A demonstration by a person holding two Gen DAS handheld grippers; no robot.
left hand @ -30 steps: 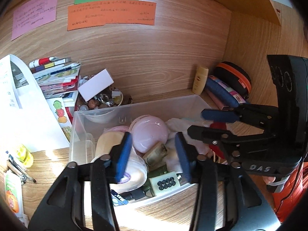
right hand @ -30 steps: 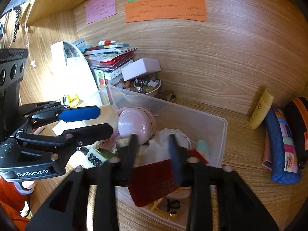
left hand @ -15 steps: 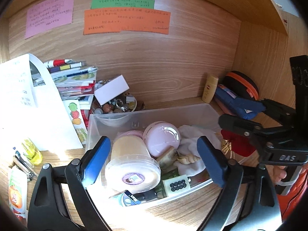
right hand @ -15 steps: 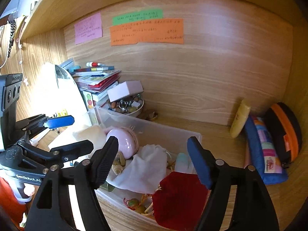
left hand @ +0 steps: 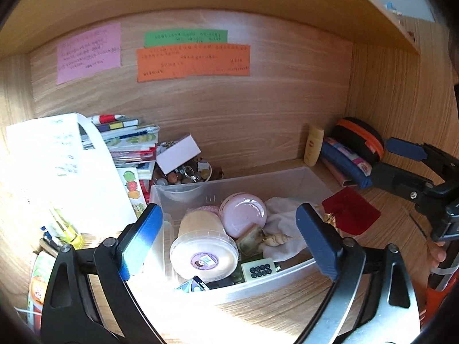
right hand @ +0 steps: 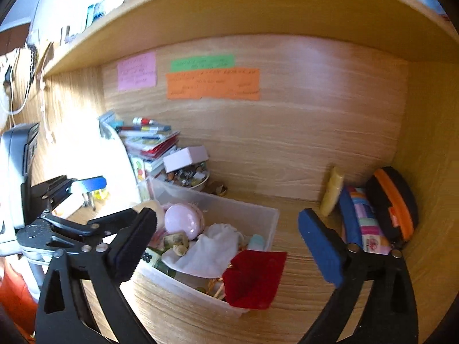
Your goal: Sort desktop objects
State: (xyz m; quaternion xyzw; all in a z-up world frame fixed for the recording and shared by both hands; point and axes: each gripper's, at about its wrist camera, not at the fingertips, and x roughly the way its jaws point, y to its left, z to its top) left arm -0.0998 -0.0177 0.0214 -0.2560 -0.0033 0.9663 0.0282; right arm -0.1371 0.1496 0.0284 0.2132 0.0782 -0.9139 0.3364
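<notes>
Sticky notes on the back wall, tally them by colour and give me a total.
Pink note: 1
Green note: 1
Orange note: 1
Total: 3

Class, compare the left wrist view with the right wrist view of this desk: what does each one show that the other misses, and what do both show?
Only the left wrist view shows the tub's label, a seashell and the yellow bottle on the desk.

Only the right wrist view shows the pale blue item at the bin's back wall and things on the upper shelf.

Both show the clear bin, pink round case, red pouch, white cloth bag and orange note. The left gripper and right gripper are opening, nothing between the jaws.
</notes>
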